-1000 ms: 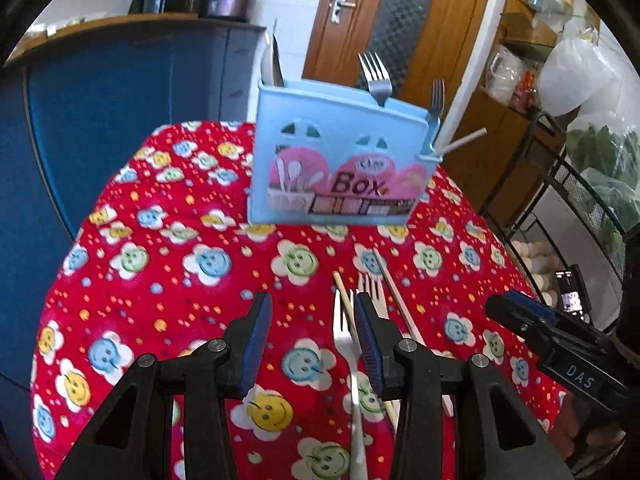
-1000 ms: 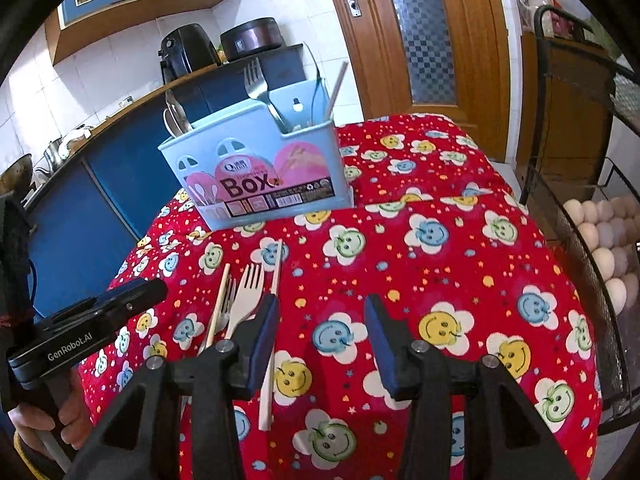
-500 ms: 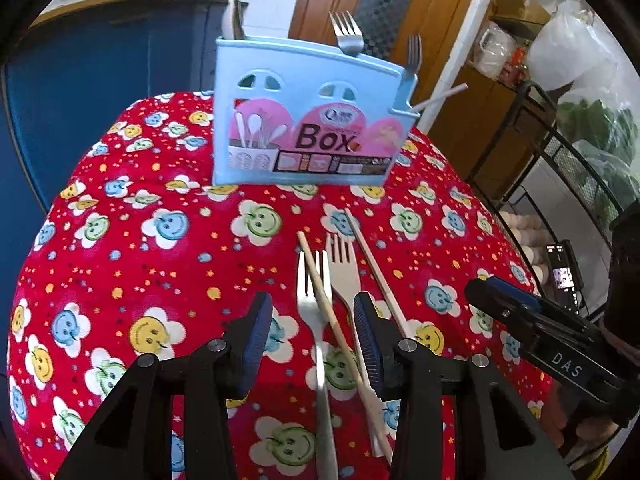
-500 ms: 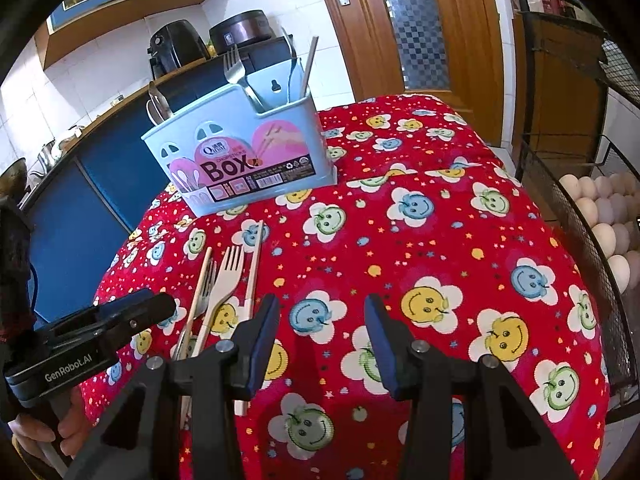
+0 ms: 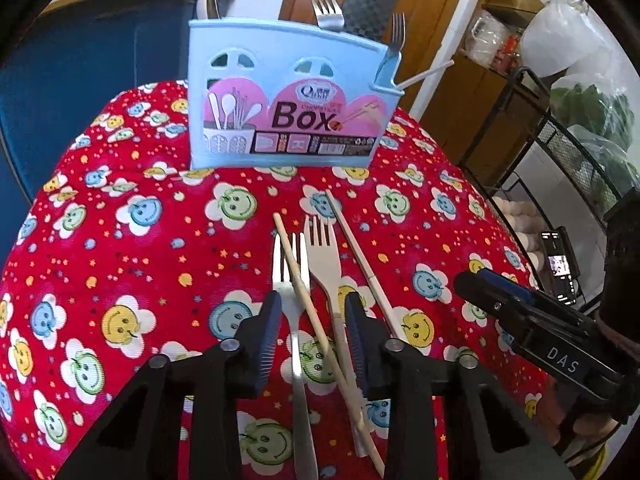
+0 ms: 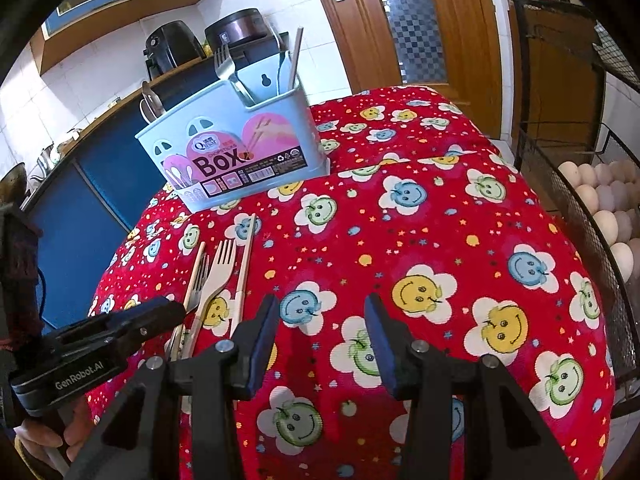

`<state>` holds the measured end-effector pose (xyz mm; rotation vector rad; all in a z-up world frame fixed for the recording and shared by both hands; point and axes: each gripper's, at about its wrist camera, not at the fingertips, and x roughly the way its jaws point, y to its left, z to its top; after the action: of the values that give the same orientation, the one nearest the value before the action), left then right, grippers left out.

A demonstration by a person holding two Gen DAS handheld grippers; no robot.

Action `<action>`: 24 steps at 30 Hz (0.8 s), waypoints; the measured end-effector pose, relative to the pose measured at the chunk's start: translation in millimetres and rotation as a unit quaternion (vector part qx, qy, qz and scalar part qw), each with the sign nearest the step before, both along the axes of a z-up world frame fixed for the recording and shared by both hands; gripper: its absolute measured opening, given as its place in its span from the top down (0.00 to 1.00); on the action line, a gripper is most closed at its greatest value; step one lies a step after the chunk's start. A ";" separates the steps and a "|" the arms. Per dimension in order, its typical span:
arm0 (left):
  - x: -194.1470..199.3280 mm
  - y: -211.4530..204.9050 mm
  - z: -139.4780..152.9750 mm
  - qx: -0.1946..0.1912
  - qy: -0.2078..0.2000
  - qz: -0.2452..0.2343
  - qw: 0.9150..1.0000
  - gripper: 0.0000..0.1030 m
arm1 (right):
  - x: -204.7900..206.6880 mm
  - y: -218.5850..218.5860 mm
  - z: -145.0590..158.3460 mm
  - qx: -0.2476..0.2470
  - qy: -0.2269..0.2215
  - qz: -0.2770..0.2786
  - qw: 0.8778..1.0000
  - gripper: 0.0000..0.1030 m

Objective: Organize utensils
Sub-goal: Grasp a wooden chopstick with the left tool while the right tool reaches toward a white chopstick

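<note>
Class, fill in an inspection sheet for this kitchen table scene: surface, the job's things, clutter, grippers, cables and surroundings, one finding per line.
Surface: red smiley-print tablecloth, domed, no bare patch visible.
Job's things: blue utensil box upright, holding forks and a chopstick; metal fork, beige fork and two chopsticks lying loose in front of it, one chopstick crossing the metal fork.
Clutter: nothing seen.
Grippers: left gripper has just been closing around the loose utensils, pads not pressing; right gripper open, nothing between.
Cables: nothing seen.
Surroundings: blue counter, wooden door, wire rack of eggs.
</note>
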<state>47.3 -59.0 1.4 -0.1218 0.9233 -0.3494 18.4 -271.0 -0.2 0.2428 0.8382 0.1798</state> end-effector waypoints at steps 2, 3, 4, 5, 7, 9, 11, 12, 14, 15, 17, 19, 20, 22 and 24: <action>1.4 -1.6 -3.5 -0.004 0.010 -0.003 1.000 0.75 | 0.5 -0.7 -1.1 0.001 0.002 0.000 1.000 0.54; 1.9 -2.3 -5.2 -0.007 0.014 -0.005 1.000 0.76 | 0.5 -1.0 -1.3 0.000 0.003 -0.001 1.000 0.54; 2.0 -3.0 -6.2 -0.008 0.016 -0.005 1.000 0.77 | 0.5 -1.2 -1.4 0.001 0.003 -0.001 1.000 0.54; 2.1 -3.6 -7.0 -0.008 0.017 -0.006 1.000 0.78 | 0.5 -1.6 -1.8 0.001 0.003 -0.001 1.000 0.54; 2.7 -4.3 -7.7 -0.006 0.017 -0.005 1.000 0.82 | 0.8 -1.7 -2.0 0.002 0.004 -0.001 1.000 0.54; 5.3 -5.2 -9.2 -0.005 0.019 -0.005 1.000 0.84 | 1.0 -2.4 -3.2 0.004 0.005 -0.001 1.000 0.54; 8.4 -5.1 -10.8 -0.007 0.023 -0.004 1.000 0.86 | 0.9 -2.9 -4.0 0.005 0.006 -0.002 1.000 0.54; 10.8 -5.1 -11.7 -0.008 0.025 -0.002 1.000 0.87 | 0.7 -3.0 -4.3 0.005 0.007 -0.002 1.000 0.54; 14.6 -4.5 -13.0 -0.011 0.027 0.000 1.000 0.91 | 0.8 -3.0 -4.3 0.005 0.007 -0.002 1.000 0.54; 15.9 -3.9 -13.6 -0.014 0.030 0.001 0.999 0.91 | 0.8 -2.8 -4.1 0.005 0.007 -0.002 1.000 0.54; 16.9 -2.2 -14.4 -0.019 0.032 0.001 0.999 0.91 | 0.5 -2.4 -4.5 0.005 0.007 -0.003 1.000 0.54; 17.9 -0.1 -15.1 -0.027 0.037 0.003 0.999 0.91 | 0.7 -2.6 -4.2 0.005 0.007 -0.002 1.000 0.54; 18.0 1.0 -15.3 -0.029 0.039 0.005 0.999 0.91 | 0.6 -2.6 -4.3 0.005 0.006 -0.001 1.000 0.54; 17.7 3.2 -15.2 -0.031 0.040 0.011 0.999 0.91 | 0.7 -1.8 -4.7 0.004 0.007 0.000 1.000 0.54; 18.1 5.1 -15.6 -0.030 0.043 0.018 0.998 0.91 | 0.6 -1.2 -4.6 0.004 0.006 0.000 1.000 0.54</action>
<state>65.5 -53.9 -14.2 -0.2094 0.9940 -0.3415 19.0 -272.2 -4.8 0.2527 0.8495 0.1812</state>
